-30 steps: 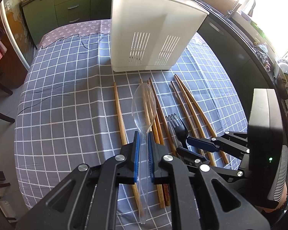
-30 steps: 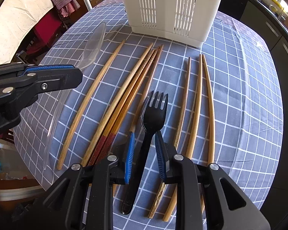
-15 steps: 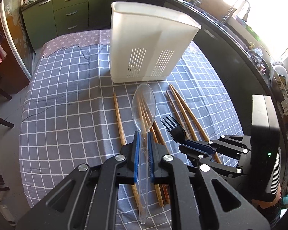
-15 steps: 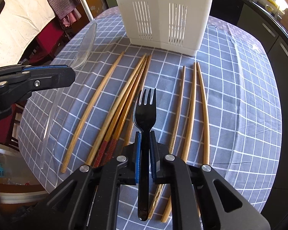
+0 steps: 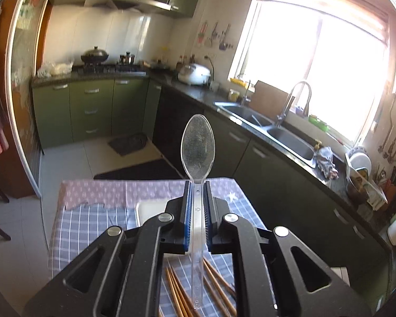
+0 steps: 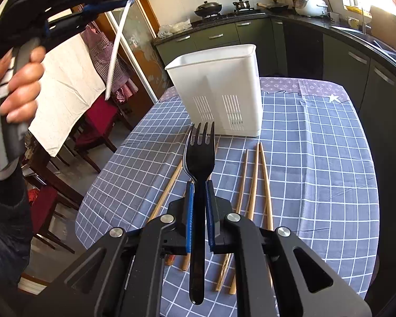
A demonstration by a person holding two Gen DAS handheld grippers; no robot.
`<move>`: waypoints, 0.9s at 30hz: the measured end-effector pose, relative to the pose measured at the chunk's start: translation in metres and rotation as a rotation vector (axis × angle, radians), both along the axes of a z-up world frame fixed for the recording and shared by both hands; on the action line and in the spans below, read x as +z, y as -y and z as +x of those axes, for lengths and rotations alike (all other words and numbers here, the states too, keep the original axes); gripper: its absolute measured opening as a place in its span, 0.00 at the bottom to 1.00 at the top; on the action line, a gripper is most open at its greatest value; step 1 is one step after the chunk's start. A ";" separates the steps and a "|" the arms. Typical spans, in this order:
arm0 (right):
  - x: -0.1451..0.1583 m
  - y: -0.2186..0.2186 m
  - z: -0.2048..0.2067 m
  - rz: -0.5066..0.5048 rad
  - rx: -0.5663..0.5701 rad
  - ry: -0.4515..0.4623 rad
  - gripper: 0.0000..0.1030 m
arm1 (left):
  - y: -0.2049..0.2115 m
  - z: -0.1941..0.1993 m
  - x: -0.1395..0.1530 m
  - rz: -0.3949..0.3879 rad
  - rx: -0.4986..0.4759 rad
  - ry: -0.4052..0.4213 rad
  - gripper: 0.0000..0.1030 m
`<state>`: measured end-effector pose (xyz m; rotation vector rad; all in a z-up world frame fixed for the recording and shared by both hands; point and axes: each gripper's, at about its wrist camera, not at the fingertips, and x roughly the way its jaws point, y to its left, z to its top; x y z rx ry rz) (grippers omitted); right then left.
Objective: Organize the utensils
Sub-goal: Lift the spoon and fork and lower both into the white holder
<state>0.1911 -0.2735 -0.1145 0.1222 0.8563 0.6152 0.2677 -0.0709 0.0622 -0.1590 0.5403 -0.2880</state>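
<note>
Left wrist view: the left gripper (image 5: 197, 206), clamped on a clear plastic spoon (image 5: 197, 146), has risen from the table to face the kitchen. Right wrist view: the right gripper (image 6: 199, 200), open a second ago, now grips the black fork (image 6: 199, 158), lifted near the white utensil holder (image 6: 219, 87) above the wooden chopsticks (image 6: 254, 177).

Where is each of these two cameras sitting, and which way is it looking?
Left wrist: rides on the left claw, facing across the kitchen toward the sink; its claw grips a clear spoon.
Right wrist: rides on the right claw, looking down the checked table at the white caddy; its claw grips a black fork, and a hand shows at left.
Shared: table, chopsticks, spoon.
</note>
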 end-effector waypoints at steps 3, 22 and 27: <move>0.006 0.006 -0.003 0.027 0.000 0.012 0.09 | 0.007 0.022 0.010 0.004 0.045 0.093 0.08; 0.025 0.017 0.004 0.058 -0.019 0.077 0.09 | 0.013 0.078 -0.067 0.092 0.131 0.181 0.08; 0.037 0.012 0.012 0.051 -0.024 0.106 0.09 | 0.009 0.069 -0.082 0.093 0.113 0.156 0.09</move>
